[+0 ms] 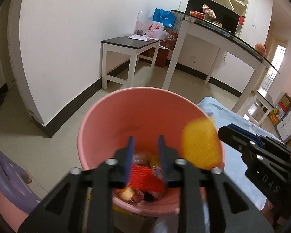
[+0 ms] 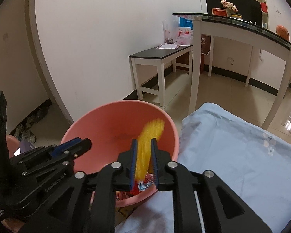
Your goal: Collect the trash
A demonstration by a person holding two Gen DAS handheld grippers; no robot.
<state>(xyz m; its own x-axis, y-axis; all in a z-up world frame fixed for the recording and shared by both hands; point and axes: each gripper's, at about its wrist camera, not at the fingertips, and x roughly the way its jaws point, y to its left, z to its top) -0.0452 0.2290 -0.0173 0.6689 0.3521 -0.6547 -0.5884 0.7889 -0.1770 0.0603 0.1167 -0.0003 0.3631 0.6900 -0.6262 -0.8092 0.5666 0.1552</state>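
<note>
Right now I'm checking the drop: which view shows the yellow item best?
Left wrist view: the yellow item shows whole, blurred, over the pink bin. Right wrist view shows a streak between the right gripper jaws.

The yellow piece at three o'clock in the pink bin was smeared by blur, its kind unreadable. The left gripper hid part of the bin's litter. The purple stool was cut off at nine o'clock.

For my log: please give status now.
Left hand-held gripper open over pink bin. Right hand-held gripper open, blurred yellow trash between pads. Nothing blocking.
</note>
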